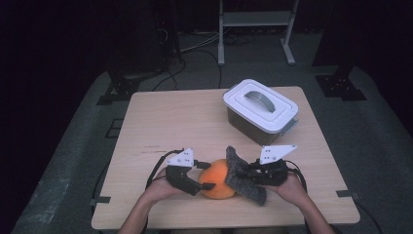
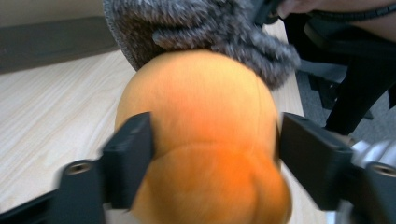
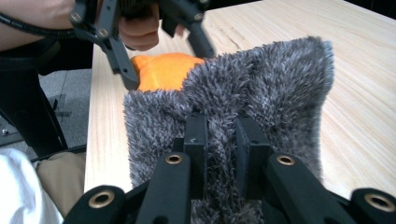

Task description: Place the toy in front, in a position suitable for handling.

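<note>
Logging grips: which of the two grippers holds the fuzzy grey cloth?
The right gripper: its jaws pinch the grey cloth; the left gripper clamps the orange ball.

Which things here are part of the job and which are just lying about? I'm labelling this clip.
In use:
orange ball, clamped by left gripper
grey fluffy cloth, pinched by right gripper, against the ball

Lying about:
lidded white-topped container, far side of table

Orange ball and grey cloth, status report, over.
Left gripper clamped on the orange ball. Right gripper pinching the grey cloth, cloth against ball. Lidded box stands apart, behind.
</note>
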`<state>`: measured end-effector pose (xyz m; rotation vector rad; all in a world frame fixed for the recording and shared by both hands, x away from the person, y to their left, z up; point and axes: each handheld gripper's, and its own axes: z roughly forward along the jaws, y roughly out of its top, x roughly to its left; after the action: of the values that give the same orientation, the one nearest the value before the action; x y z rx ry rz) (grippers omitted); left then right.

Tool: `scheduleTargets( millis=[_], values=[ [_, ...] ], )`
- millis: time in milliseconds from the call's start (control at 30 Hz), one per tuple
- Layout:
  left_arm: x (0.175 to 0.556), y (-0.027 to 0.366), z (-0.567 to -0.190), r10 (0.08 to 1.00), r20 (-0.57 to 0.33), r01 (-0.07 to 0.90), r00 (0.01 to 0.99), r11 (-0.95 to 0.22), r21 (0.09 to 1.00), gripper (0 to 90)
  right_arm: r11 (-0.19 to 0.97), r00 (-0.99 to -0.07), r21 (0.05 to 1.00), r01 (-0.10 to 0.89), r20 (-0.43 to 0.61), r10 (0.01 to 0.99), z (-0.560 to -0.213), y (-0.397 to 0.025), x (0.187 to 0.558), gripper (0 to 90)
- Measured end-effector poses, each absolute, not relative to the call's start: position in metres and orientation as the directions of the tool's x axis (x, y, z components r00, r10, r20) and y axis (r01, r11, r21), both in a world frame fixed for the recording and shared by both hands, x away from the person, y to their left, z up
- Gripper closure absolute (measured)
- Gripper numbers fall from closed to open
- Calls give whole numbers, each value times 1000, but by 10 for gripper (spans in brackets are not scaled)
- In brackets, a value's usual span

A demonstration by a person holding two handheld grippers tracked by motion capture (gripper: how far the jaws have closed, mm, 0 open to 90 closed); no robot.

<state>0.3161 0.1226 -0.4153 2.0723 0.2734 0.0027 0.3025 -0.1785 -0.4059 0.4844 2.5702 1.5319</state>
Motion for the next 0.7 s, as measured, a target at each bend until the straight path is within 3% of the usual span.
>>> scheduleTargets(
  millis=[100,200,300,533,700],
  values=[
    [318,121,-415,222,-132,224,966,-466,856,203,440,-950,877,194,56,307,-402,-175,299,759],
    [317,123,-416,225,-108,207,968,-476,855,328,447,-952,875,186,49,301,-403,-173,298,758],
    [317,123,-416,219,-110,206,969,-482,852,377,446,-949,871,205,66,308,-406,-177,302,759],
    [315,123,-416,211,-105,198,972,-488,850,375,470,-931,846,252,80,355,-412,-192,308,759],
    [313,121,-414,174,-108,183,979,-504,844,350,407,-940,884,231,94,329,-403,-191,305,759]
  ],
)
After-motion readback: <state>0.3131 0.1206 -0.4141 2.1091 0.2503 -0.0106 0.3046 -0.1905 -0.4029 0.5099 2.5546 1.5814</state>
